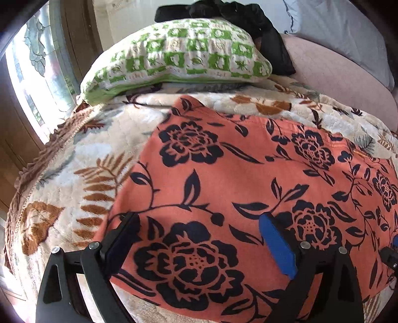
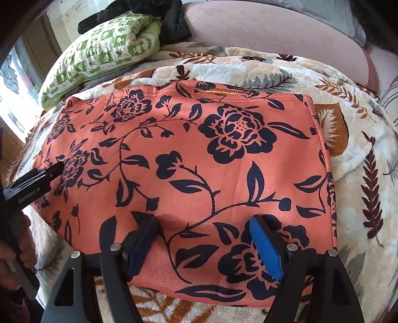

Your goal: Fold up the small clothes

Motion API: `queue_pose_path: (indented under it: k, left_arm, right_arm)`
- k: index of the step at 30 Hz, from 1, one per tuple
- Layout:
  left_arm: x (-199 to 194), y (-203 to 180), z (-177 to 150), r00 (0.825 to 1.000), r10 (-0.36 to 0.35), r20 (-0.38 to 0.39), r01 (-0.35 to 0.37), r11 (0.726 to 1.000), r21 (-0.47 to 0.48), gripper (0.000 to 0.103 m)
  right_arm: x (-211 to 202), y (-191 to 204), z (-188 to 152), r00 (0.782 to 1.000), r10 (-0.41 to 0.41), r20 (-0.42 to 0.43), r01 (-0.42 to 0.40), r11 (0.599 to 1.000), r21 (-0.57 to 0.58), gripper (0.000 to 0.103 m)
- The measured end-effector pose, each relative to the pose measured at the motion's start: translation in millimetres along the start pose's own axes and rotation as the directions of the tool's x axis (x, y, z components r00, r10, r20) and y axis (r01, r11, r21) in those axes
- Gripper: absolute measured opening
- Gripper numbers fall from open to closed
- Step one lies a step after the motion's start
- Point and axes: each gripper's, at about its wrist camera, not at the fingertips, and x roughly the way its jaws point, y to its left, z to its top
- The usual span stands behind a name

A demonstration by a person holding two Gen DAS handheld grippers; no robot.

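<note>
Currently we list: orange flowered garment [image 2: 189, 159], folded flat on the blanket [image 2: 360, 154], centre; soft, light, limp; grip near-edge corners, 6 o'clock. Left gripper [image 1: 199, 238], right gripper [image 2: 206, 246]: fingers spread, holding nothing.

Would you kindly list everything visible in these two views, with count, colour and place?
Floral garment: one, coral with dark navy flowers, lying flat on the blanket.
Blanket: one, cream with brown and grey leaves, covering the bed.
Quilted pillow: one, green and white, beyond the garment.
Black clothing: a heap, black, behind the pillow.
Pink cushion: one, dusty pink, far right.
Window: one, bright, far left.
Left tongs: one, black with blue pads, open over the garment's near edge.
Right tongs: one, same colours, open over the garment.
Hand: one, holding the left tongs' handle.
</note>
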Motion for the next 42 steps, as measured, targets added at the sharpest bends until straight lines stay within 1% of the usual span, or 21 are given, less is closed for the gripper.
queue_pose_path:
  k: [2, 3, 4, 6, 8, 9, 10, 11, 12, 13, 16, 18, 21, 24, 27, 29, 32, 34, 38, 41, 42]
  left_arm:
    - [-15, 2, 4, 0.995, 0.031, 0.091, -0.032, 0.999, 0.009, 0.096]
    - [-20, 2, 5, 0.993, 0.034, 0.117, -0.036, 0.999, 0.018, 0.096]
    - [-21, 3, 5, 0.992, 0.028, 0.120, -0.032, 0.999, 0.026, 0.096]
    - [-11, 0, 3, 0.998, 0.012, 0.067, -0.014, 0.999, 0.040, 0.096]
    - [8, -4, -2, 1.000, 0.005, -0.028, -0.003, 0.998, 0.065, 0.096]
    - [16, -6, -5, 0.998, 0.017, -0.068, -0.012, 0.997, 0.077, 0.097]
    - [20, -7, -7, 0.997, 0.023, -0.077, -0.016, 0.997, 0.082, 0.098]
    - [20, -7, -7, 0.998, 0.023, -0.067, -0.018, 0.996, 0.082, 0.099]
    - [20, -7, -6, 0.997, 0.024, -0.072, -0.018, 0.996, 0.085, 0.099]
    - [21, -6, -6, 0.996, 0.020, -0.083, -0.013, 0.997, 0.080, 0.099]
    - [18, -2, -4, 0.996, 0.004, -0.084, 0.001, 0.998, 0.056, 0.099]
    - [11, -2, -3, 0.999, 0.003, -0.055, 0.000, 0.999, 0.051, 0.099]
    - [0, -4, -1, 0.999, -0.048, -0.012, 0.048, 0.998, 0.042, 0.099]
    - [1, -8, -1, 0.997, -0.080, -0.021, 0.081, 0.996, 0.039, 0.099]
    - [21, -17, -8, 0.991, -0.057, -0.118, 0.066, 0.995, 0.081, 0.100]
    - [18, -17, -7, 0.995, -0.043, -0.093, 0.051, 0.995, 0.085, 0.102]
    - [15, -10, -3, 0.994, -0.057, -0.093, 0.060, 0.998, 0.031, 0.102]
    - [9, -5, 1, 0.998, -0.035, -0.054, 0.036, 0.999, 0.008, 0.102]
    - [5, 13, 10, 0.999, 0.027, -0.019, -0.028, 0.999, -0.042, 0.102]
    - [19, 25, 11, 0.992, 0.103, -0.070, -0.107, 0.993, -0.053, 0.102]
    - [26, 28, 10, 0.990, 0.106, -0.091, -0.112, 0.992, -0.054, 0.102]
  right_arm:
    - [-18, -5, 6, 0.997, 0.020, 0.075, -0.019, 1.000, -0.011, 0.078]
    - [-28, -8, 9, 0.992, -0.001, 0.130, 0.003, 1.000, -0.015, 0.078]
    - [-36, -12, 13, 0.984, -0.027, 0.175, 0.029, 1.000, -0.009, 0.078]
    - [-41, -27, 19, 0.973, -0.044, 0.228, 0.036, 0.999, 0.038, 0.078]
    - [-33, -48, 23, 0.974, -0.045, 0.221, 0.017, 0.992, 0.125, 0.076]
    - [-25, -58, 24, 0.979, -0.035, 0.201, 0.000, 0.986, 0.169, 0.072]
    - [-14, -68, 25, 0.985, -0.020, 0.172, -0.016, 0.978, 0.210, 0.057]
    - [-1, -77, 24, 0.992, -0.015, 0.123, -0.017, 0.968, 0.249, 0.046]
    - [11, -84, 22, 0.997, -0.007, 0.080, -0.016, 0.959, 0.283, 0.047]
    - [15, -89, 20, 0.996, 0.010, 0.086, -0.036, 0.951, 0.307, 0.047]
    - [3, -88, 22, 0.992, 0.006, 0.123, -0.046, 0.944, 0.328, 0.045]
    - [-8, -82, 24, 0.982, 0.016, 0.187, -0.075, 0.948, 0.311, 0.045]
    - [-18, -69, 26, 0.967, 0.020, 0.256, -0.090, 0.960, 0.264, 0.045]
    - [-3, -62, 28, 0.977, 0.048, 0.209, -0.103, 0.959, 0.264, 0.045]
    - [13, -55, 25, 0.988, -0.003, 0.153, -0.035, 0.968, 0.247, 0.046]
    - [6, -53, 24, 0.985, -0.009, 0.170, -0.033, 0.969, 0.245, 0.045]
    - [-6, -51, 22, 0.975, 0.029, 0.221, -0.084, 0.966, 0.245, 0.045]
    - [-11, -43, 21, 0.966, 0.077, 0.246, -0.134, 0.965, 0.224, 0.045]
    - [-8, -10, 18, 0.958, 0.178, 0.225, -0.209, 0.970, 0.124, 0.045]
    - [3, 21, 10, 0.964, 0.208, 0.168, -0.217, 0.975, 0.040, 0.045]
    - [9, 29, 6, 0.968, 0.209, 0.141, -0.214, 0.977, 0.020, 0.045]
